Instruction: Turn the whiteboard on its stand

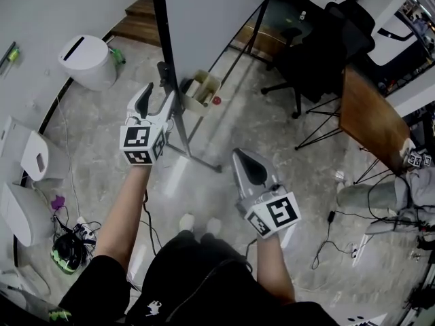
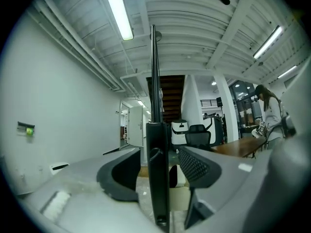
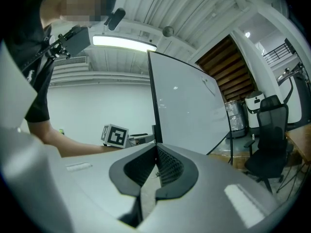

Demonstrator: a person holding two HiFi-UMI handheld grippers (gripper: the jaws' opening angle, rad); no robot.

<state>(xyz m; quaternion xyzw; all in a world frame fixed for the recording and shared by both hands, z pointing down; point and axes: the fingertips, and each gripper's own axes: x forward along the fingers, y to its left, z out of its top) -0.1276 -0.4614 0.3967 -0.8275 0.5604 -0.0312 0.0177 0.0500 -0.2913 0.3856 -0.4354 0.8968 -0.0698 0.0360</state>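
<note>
The whiteboard (image 1: 211,19) stands upright on its black stand, its panel edge-on in the left gripper view and broad and white in the right gripper view (image 3: 189,115). The stand's black post (image 1: 165,53) runs down the board's left edge. My left gripper (image 1: 155,100) is held level at that post. In the left gripper view the post (image 2: 158,178) stands between the jaws, with a gap on each side, so my left gripper (image 2: 159,152) is open. My right gripper (image 1: 248,161) hangs lower and nearer to me, apart from the board. Its jaws (image 3: 156,152) are shut on nothing.
The stand's foot (image 1: 197,160) runs across the floor by my feet. A cardboard box (image 1: 200,88) sits under the board. A white bin (image 1: 88,61) stands left, a black office chair (image 1: 319,53) and wooden table (image 1: 370,117) right. Cables lie on the floor.
</note>
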